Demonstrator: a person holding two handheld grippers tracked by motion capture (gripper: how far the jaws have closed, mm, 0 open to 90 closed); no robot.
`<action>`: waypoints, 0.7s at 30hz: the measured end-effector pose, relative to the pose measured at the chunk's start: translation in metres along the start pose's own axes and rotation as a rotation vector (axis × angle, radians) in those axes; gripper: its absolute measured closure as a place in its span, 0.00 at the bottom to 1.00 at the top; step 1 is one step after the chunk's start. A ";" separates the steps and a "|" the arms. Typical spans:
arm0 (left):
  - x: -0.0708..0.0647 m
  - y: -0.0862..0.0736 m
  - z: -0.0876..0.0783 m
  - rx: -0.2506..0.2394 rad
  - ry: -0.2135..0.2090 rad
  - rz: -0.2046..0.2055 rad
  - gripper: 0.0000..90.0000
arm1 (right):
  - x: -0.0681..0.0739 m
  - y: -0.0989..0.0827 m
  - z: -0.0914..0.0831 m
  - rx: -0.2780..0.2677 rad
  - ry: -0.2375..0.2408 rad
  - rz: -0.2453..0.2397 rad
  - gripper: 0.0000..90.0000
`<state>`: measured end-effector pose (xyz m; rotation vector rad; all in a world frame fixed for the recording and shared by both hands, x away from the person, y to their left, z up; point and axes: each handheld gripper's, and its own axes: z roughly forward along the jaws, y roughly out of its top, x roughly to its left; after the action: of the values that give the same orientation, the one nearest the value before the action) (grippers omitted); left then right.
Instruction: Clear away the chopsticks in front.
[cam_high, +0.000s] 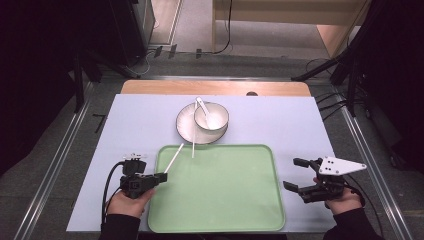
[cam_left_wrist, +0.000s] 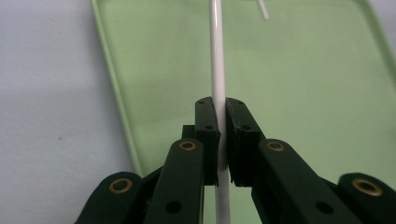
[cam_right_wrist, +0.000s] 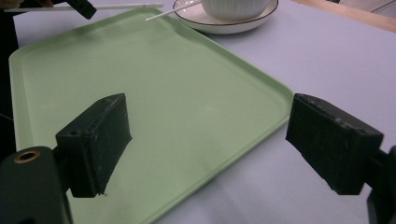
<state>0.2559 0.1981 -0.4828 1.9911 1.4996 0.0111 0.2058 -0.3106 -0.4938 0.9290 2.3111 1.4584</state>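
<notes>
Left tool (cam_high: 163, 176) is clenching one thin white chopstick (cam_left_wrist: 217, 70) over the left edge of the flat green plastic tray (cam_high: 220, 200), lower left of frame; second white chopstick (cam_high: 193, 146) is leaning off the white plate (cam_high: 186, 125) under the white bowl (cam_high: 212, 116). Right tool (cam_high: 295, 174) is hanging released at lower right. Apparently about halfway, tray not yet loaded

The right gripper (cam_right_wrist: 205, 149) has its jaws spread wide over the near corner of a green tray (cam_right_wrist: 154, 84). Beyond it, a white bowl (cam_right_wrist: 236, 7) sits on a plate (cam_right_wrist: 205, 21), a chopstick (cam_right_wrist: 173, 11) leaning off the rim.
</notes>
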 end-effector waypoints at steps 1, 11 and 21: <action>0.000 0.000 0.003 0.009 0.005 -0.002 0.95 | 0.000 0.000 0.000 0.001 0.000 -0.001 0.16; 0.000 -0.002 0.022 0.067 0.028 0.000 0.94 | 0.000 0.000 0.000 0.000 0.002 -0.002 0.16; -0.002 -0.001 0.025 0.079 0.011 0.019 0.90 | 0.001 0.000 0.001 0.005 0.004 -0.002 0.16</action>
<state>0.2644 0.1846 -0.5028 2.0705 1.5095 -0.0301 0.2058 -0.3097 -0.4939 0.9259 2.3191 1.4556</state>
